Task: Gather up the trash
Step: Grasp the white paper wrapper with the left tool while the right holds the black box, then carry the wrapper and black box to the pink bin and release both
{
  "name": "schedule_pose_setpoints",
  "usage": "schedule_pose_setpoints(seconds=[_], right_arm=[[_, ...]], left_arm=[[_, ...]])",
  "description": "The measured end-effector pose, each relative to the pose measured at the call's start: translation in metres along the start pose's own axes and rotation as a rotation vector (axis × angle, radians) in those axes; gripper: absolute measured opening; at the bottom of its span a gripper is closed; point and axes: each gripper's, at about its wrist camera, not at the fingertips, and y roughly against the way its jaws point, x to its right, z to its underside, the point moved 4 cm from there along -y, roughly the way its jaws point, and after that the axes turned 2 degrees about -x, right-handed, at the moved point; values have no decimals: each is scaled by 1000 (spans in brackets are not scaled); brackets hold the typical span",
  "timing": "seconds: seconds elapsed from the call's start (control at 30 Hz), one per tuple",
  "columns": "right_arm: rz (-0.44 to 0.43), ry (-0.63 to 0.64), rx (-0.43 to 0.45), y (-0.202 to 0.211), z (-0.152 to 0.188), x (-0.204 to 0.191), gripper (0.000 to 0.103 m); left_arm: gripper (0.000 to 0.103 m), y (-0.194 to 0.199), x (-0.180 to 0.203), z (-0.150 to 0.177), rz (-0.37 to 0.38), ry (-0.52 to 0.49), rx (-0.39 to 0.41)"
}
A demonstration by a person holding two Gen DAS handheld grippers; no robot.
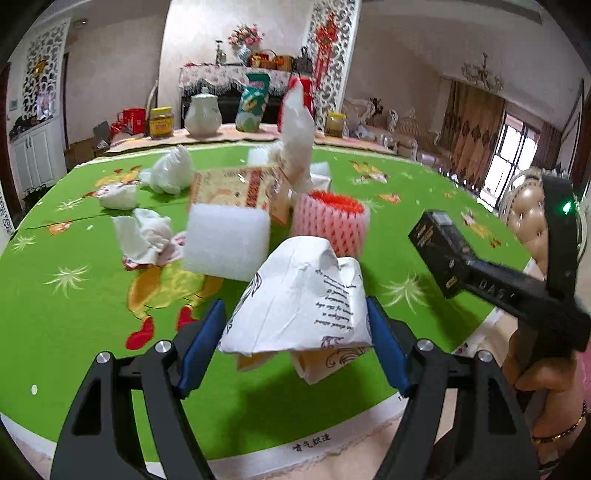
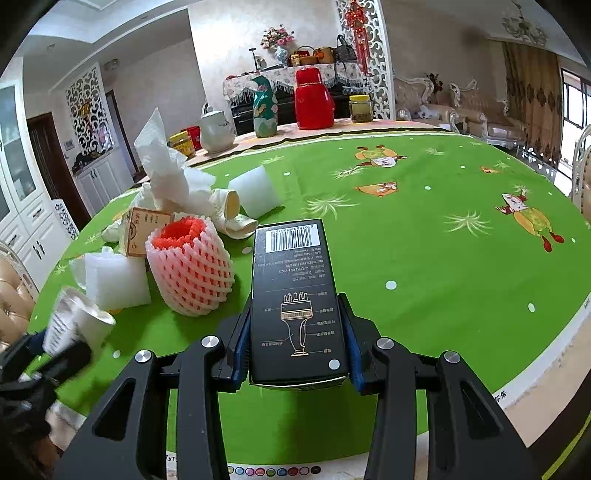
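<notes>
this is a lived-in home, an open living and dining room. a large round desk [image 2: 443, 258] wears a green cartoon-print cloth, and at its far edge stand a white teapot [image 1: 203, 114], a red thermos [image 2: 314, 98] and jars of preserves [image 2: 360, 108]. behind them a cloth-draped piano [image 2: 288, 99] carries a vase of flowers [image 2: 279, 42] and baskets. a red chinese knot ornament [image 2: 358, 33] hangs on a white carved lattice screen [image 2: 380, 59]. ornate cream sofas [image 2: 461, 107] sit near heavy patterned curtains [image 1: 472, 129] and a window, a chandelier [image 1: 482, 72] hangs above, and white cabinets [image 2: 26, 221] line the left wall.
</notes>
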Motion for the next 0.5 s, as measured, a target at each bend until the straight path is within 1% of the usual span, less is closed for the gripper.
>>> schedule_pose_setpoints(seconds=[0.1, 0.17, 0.3, 0.5], right_arm=[[17, 20, 0, 3, 1, -5, 40], [-6, 18, 1, 10, 4, -11, 40], [-25, 33, 13, 28, 9, -21, 40], [-46, 30, 33, 57, 23, -26, 41]], left_arm=[[74, 11, -5, 0, -9, -2, 25], [74, 19, -8, -1, -15, -6, 44], [74, 33, -11, -5, -35, -21, 89], [74, 42, -10, -5, -36, -43, 121]])
